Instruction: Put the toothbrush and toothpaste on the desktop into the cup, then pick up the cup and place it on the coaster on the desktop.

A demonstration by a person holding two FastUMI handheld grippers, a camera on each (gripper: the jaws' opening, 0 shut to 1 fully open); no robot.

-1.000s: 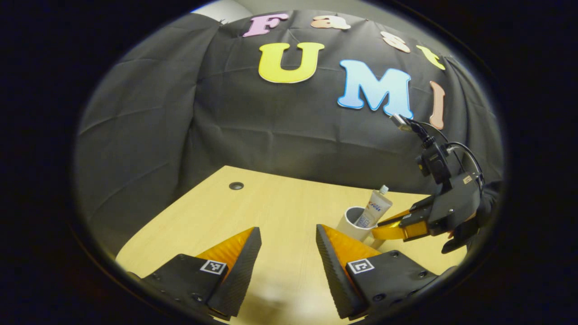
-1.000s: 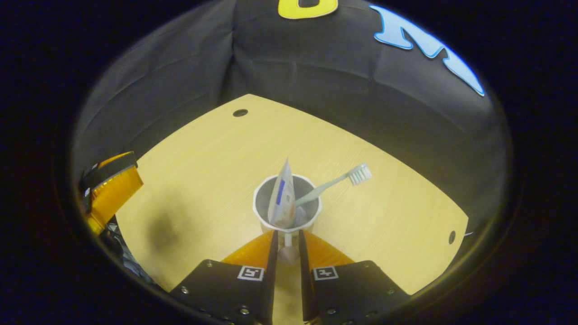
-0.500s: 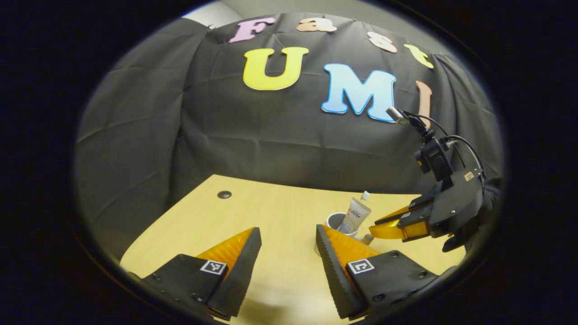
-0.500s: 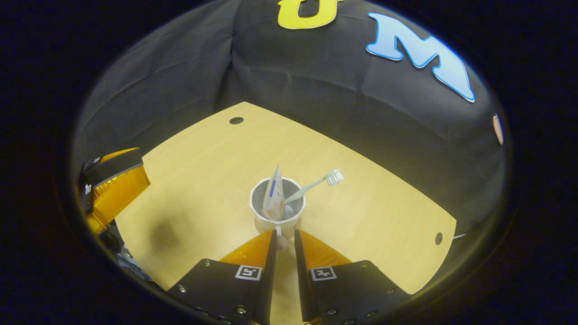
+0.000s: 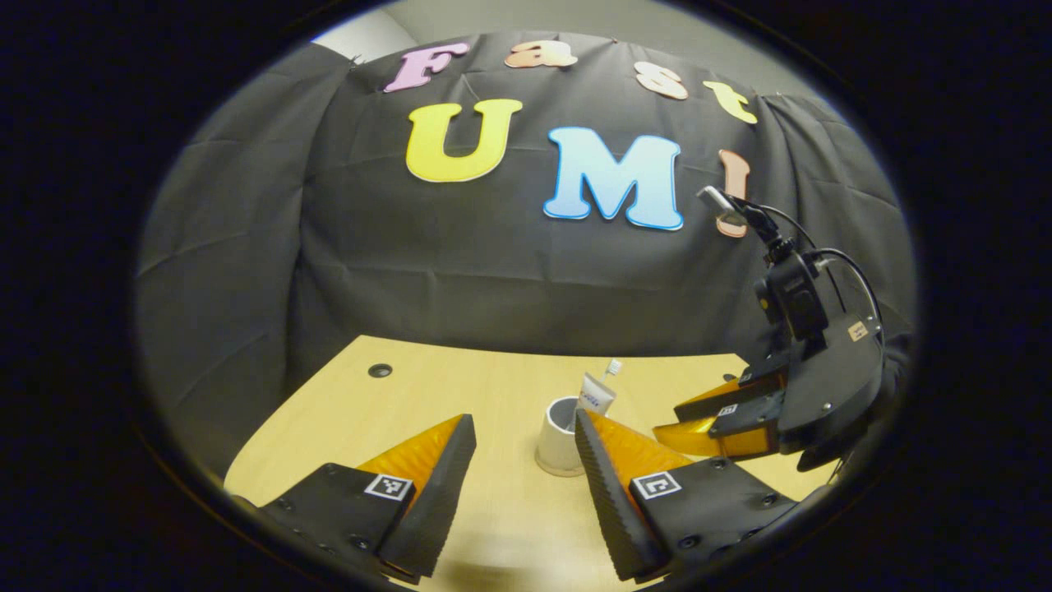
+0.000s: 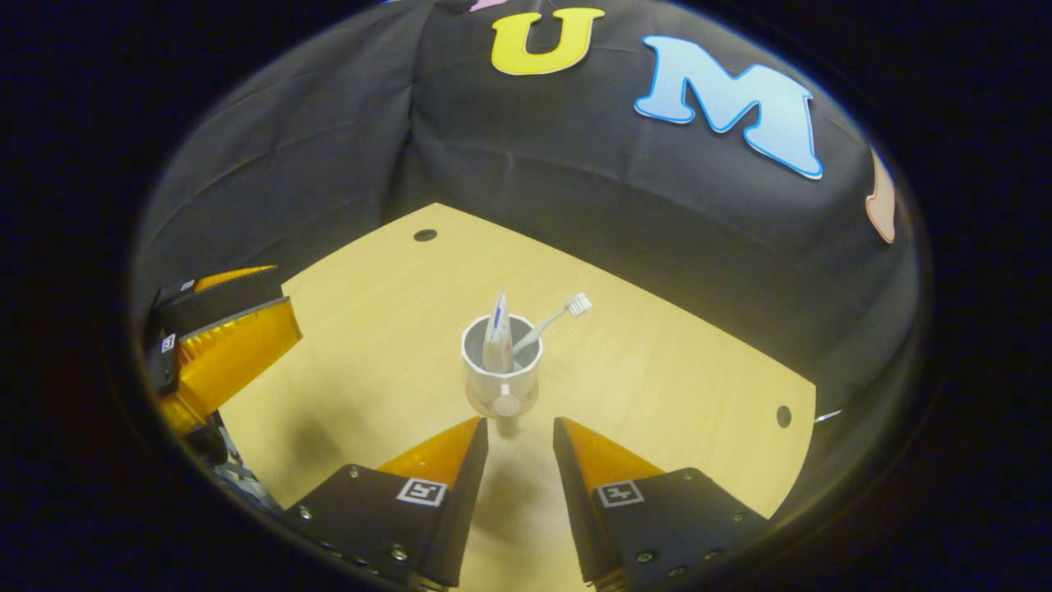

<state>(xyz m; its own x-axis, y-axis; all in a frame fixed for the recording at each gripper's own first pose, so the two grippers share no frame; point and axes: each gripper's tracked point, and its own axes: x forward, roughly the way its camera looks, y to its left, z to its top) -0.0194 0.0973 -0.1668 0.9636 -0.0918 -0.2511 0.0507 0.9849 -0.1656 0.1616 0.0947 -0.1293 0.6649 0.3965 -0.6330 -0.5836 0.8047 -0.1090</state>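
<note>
My right gripper (image 6: 518,432) has its fingers (image 6: 460,469) parted with a narrow gap and nothing between them; they point straight at the cup (image 6: 501,370), which stands upright on the desk (image 6: 674,395) just ahead, apart from the tips. The cup's handle (image 6: 505,404) faces me. Inside the cup the toothpaste (image 6: 496,333) stands nearly upright and the toothbrush (image 6: 549,321) leans out over the far rim, bristles up. In the left gripper view my left gripper (image 5: 522,444) is wide open and holds nothing, hanging low over the desk, with the cup just beyond and partly behind its right finger. I cannot make out a coaster under or near the cup, so I cannot tell whether it already sits on one. If it does, the job looks finished and the best move is to draw both grippers clear without brushing the handle. If not, I should close squarely on the handle, lift level, and move slowly, since the leaning toothbrush could tip the cup.
</note>
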